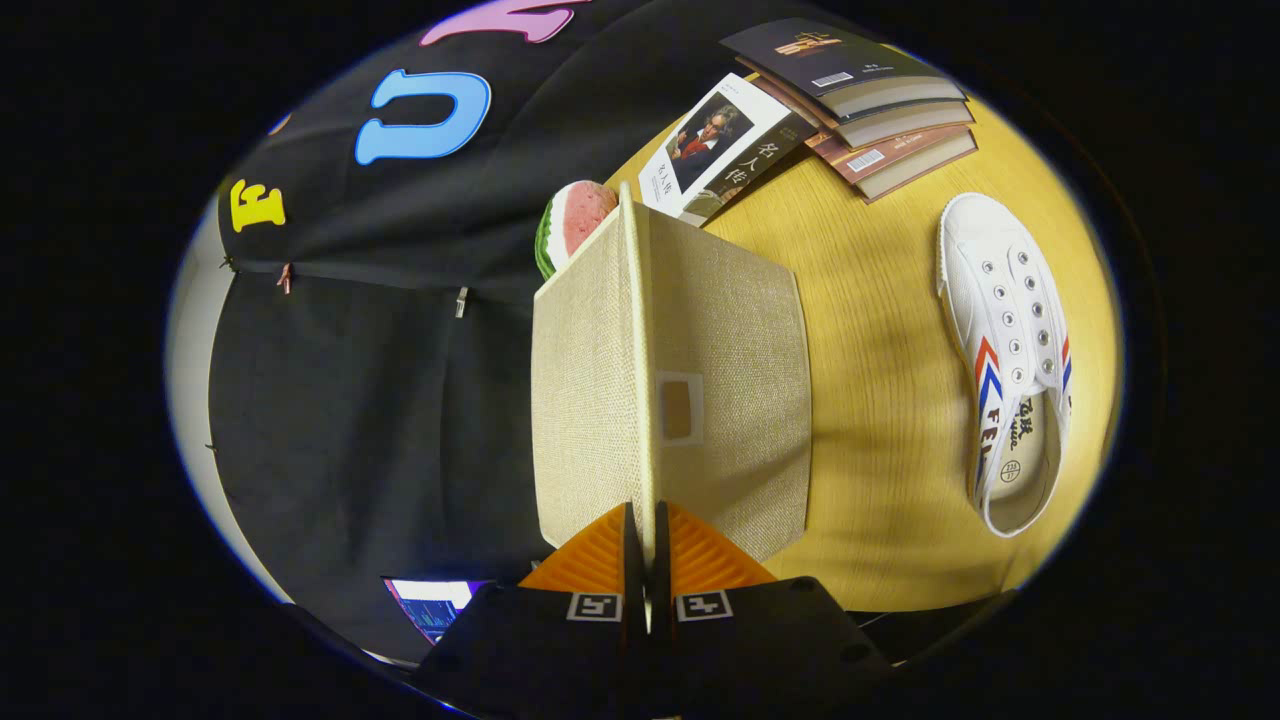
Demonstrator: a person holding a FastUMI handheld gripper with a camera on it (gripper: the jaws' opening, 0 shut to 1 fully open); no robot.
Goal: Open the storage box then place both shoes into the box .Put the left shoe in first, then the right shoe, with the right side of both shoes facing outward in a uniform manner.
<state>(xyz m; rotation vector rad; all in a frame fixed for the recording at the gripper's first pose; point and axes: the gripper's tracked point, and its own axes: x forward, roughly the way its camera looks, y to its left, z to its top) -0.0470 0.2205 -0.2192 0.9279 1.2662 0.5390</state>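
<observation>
The gripper (647,560) has its orange fingers (590,560) clenched on the edge of the beige fabric lid (640,330) of the storage box (735,400), and the lid stands on its edge between them. To do this step well, I think the lid should swing fully open, without pulling the box along the counter (880,400). One white shoe (1005,365) lies on the counter at 3 o'clock from the box, well apart. A stack of books (860,100) is at 1 o'clock, and a watermelon slice toy (575,225) at 11 o'clock behind the lid.
</observation>
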